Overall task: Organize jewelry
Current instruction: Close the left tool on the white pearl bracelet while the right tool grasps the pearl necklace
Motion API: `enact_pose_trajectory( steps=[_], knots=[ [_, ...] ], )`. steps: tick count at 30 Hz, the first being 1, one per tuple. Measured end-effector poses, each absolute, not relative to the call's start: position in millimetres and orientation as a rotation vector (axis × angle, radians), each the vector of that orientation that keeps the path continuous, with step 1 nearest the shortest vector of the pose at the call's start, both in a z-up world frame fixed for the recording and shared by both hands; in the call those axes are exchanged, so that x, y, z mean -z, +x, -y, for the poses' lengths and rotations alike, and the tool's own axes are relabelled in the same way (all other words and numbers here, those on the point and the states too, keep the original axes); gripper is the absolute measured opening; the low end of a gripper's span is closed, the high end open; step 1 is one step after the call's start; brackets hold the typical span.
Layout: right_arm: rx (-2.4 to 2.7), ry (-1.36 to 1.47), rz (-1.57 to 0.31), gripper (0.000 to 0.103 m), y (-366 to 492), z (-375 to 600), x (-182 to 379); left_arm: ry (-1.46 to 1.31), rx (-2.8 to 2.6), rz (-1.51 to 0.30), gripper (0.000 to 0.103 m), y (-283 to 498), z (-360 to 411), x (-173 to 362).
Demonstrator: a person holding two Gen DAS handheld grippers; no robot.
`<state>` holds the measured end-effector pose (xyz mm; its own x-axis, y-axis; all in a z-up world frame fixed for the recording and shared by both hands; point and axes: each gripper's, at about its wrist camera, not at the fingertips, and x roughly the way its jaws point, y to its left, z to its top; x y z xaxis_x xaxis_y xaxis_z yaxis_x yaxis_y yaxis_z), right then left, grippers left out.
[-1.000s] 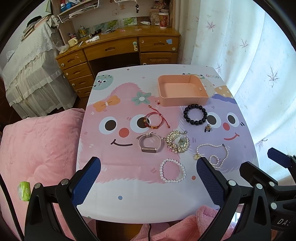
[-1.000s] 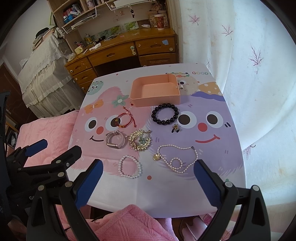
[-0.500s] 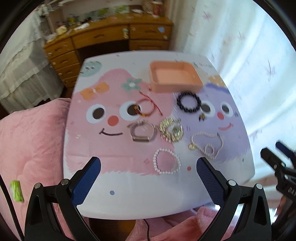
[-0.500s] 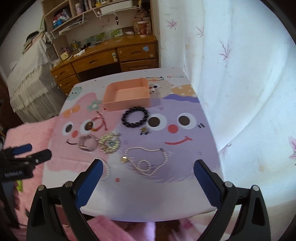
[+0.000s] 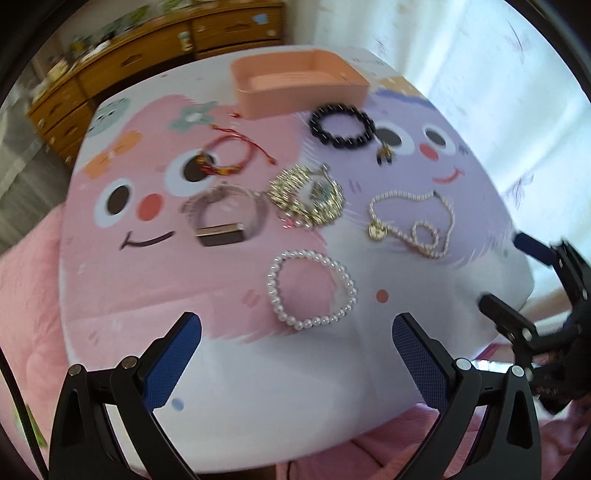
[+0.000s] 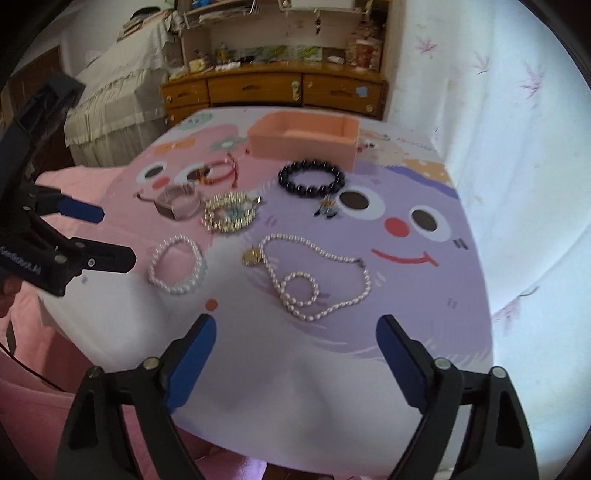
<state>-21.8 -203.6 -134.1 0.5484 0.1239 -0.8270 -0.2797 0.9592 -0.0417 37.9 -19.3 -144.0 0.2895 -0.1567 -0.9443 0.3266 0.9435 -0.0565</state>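
Hovering over near table edge, left gripper and right gripper both spread wide, empty. Left to right: white pearl bracelet, gold filigree brooch, long pearl necklace with gold pendant. Peach rectangular tray far centre.

A home bedroom; covered bed; wooden desk; cluttered shelves; floral curtain

Two low views, shared table
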Motion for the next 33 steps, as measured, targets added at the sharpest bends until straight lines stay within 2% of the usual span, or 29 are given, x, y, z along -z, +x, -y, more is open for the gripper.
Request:
enact_pose_trajectory(
  steps=[8, 14, 16, 17, 19, 20, 21, 28, 33],
  knots=[
    [-0.341, -0.211, -0.987, 0.066, 7, 186, 168, 0.255, 0.303, -1.212, 0.102, 44, 41, 183],
    [-0.450, -0.305, -1.005, 0.045, 18, 173, 180, 0.231, 0.284, -1.206, 0.102, 46, 44, 190],
    [-0.474, -0.323, -1.023, 0.033, 22, 172, 185, 0.227, 0.279, -1.211, 0.102, 48, 45, 192],
    [-0.482, -0.320, -1.021, 0.031, 24, 173, 185, 0.226, 0.276, -1.212, 0.102, 48, 45, 193],
    [-0.483, -0.311, -1.033, 0.018, 28, 175, 185, 0.231, 0.265, -1.212, 0.099, 48, 45, 195],
    [-0.483, -0.300, -1.043, 0.015, 31, 178, 184, 0.231, 0.258, -1.218, 0.098, 47, 45, 197],
    [-0.482, -0.289, -1.053, 0.007, 34, 180, 184, 0.227, 0.257, -1.227, 0.097, 48, 45, 199],
    [-0.541, -0.265, -1.087, 0.005, 41, 187, 184, 0.157, 0.224, -1.269, 0.095, 52, 35, 203],
    [-0.557, -0.242, -1.100, 0.005, 44, 190, 184, 0.131, 0.202, -1.274, 0.079, 57, 29, 204]
  ],
)
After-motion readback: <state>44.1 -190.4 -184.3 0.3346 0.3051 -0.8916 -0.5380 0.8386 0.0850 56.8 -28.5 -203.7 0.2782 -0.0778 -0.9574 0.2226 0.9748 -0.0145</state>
